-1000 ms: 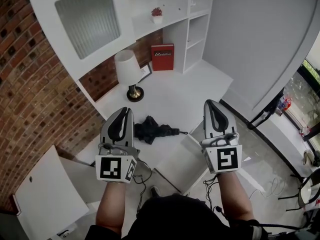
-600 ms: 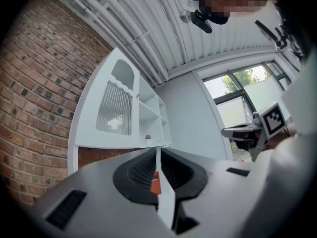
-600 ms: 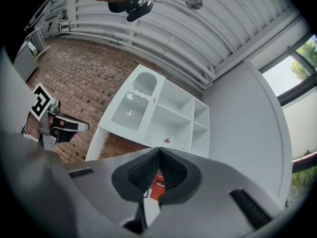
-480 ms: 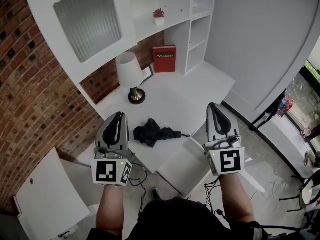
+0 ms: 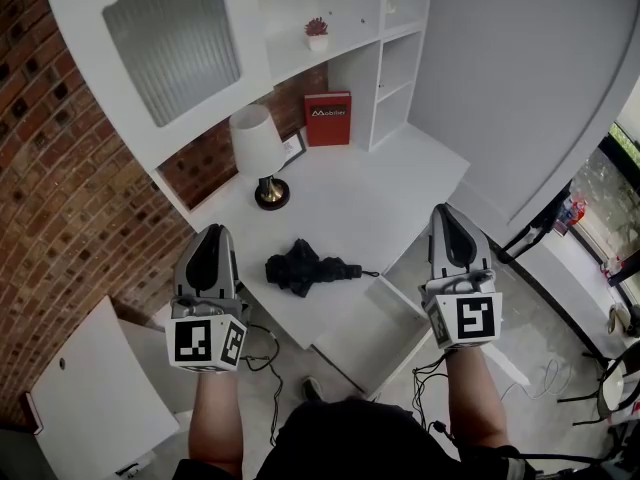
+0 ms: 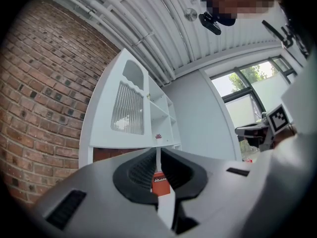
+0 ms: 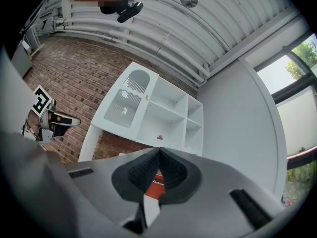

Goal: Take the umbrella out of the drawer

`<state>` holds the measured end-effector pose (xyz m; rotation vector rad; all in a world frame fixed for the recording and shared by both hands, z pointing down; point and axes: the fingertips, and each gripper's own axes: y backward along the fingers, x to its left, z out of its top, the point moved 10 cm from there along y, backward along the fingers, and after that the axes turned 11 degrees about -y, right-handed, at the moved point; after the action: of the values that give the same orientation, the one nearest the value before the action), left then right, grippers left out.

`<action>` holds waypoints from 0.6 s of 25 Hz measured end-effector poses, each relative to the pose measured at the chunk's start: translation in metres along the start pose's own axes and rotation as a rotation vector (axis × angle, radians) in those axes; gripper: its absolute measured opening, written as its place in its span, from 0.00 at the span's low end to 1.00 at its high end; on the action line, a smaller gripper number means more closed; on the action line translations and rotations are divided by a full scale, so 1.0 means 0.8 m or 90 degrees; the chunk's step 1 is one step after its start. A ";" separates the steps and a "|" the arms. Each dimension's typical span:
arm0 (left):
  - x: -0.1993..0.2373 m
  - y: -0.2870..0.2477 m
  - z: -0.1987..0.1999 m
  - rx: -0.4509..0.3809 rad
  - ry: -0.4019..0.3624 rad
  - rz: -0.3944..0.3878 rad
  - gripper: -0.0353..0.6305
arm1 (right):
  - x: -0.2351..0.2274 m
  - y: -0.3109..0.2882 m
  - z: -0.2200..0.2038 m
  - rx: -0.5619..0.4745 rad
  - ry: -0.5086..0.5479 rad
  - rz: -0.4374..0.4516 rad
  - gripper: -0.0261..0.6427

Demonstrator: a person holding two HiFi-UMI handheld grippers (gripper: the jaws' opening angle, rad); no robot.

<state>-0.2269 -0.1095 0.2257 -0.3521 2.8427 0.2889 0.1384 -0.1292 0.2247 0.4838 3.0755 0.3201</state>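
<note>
Brick-red on the left and white nearly everywhere else: looking steeply down along a brick wall (image 5: 60, 198) and onto a tall white cabinet (image 5: 300, 58) backing against it, with open shelves and a ribbed glass door (image 5: 170, 38).

Looking next at the white worktop (image 5: 370, 193) jutting out below the shelves. Looking below its near edge at what appears to be the drawer (image 5: 362, 330), pulled out and showing only a pale, plain surface from this angle.

Holding the left tool (image 5: 211, 231) out over the worktop's near left corner. Keeping its jaws closed to a thin slit, with nothing caught in them. Holding the right tool (image 5: 449, 209) out by the worktop's near right edge, just right of the drawer in the head view. Pressing its jaws together at the tips, likewise on nothing.

Finding a lamp (image 5: 254, 140) with a white shade standing upright on a brass-coloured base toward the back left of the worktop. Finding a red book (image 5: 328, 118) standing against the back under the shelves, and a small frame (image 5: 293, 148) leaning between the two.

Seeing the umbrella (image 5: 305, 266), black and folded, lying on the worktop near its front edge, outside the drawer, between the two tools and touching neither.

Spotting last a small potted plant (image 5: 317, 30) with reddish leaves, sitting on a cabinet shelf.
</note>
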 end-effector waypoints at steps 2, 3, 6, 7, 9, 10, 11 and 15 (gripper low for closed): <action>-0.001 -0.001 -0.001 0.001 -0.001 0.000 0.10 | 0.000 -0.001 0.000 -0.002 0.000 0.001 0.04; -0.001 -0.001 -0.002 0.002 -0.001 0.000 0.10 | 0.000 -0.001 0.000 -0.003 0.001 0.002 0.04; -0.001 -0.002 -0.003 0.003 0.002 0.000 0.10 | 0.000 -0.002 0.000 -0.002 0.003 0.003 0.04; -0.001 -0.002 -0.003 0.004 0.002 0.000 0.10 | 0.000 -0.002 -0.001 -0.001 0.003 0.002 0.04; -0.002 -0.003 -0.004 0.005 0.003 0.001 0.10 | -0.001 -0.002 -0.001 0.000 0.004 0.001 0.04; -0.002 -0.004 -0.004 0.004 0.004 0.002 0.10 | -0.001 -0.003 -0.001 0.000 0.004 0.001 0.04; -0.002 -0.005 -0.005 0.004 0.004 0.003 0.10 | -0.001 -0.003 -0.002 0.001 0.004 0.002 0.04; -0.002 -0.006 -0.007 0.008 0.007 0.000 0.10 | -0.001 -0.005 -0.003 0.003 0.003 0.000 0.04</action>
<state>-0.2255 -0.1154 0.2306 -0.3517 2.8533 0.2696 0.1379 -0.1337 0.2263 0.4850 3.0814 0.3139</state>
